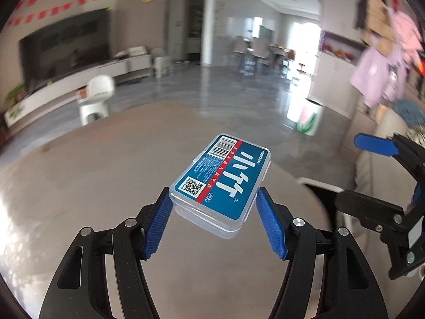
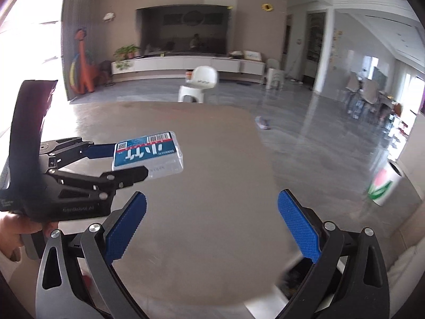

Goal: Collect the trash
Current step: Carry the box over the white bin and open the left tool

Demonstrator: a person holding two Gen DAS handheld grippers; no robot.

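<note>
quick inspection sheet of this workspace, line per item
surface: bare brown table, glossy, nothing lying on it in view
job's things: clear plastic box with blue label, held above the table; white bin with flower print on the floor
clutter: small scrap on the floor past the table
grippers: left gripper shut on the box; right gripper open, holding nothing
cables: nothing seen
surroundings: living room, tv wall, white stool, dining chairs

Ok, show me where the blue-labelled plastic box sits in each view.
Left wrist view: blue-labelled plastic box at centre, clamped between the left tongs.
Right wrist view: left of centre, box held by the left tongs; right tongs open, empty.
Shared landmark: white stool.
</note>
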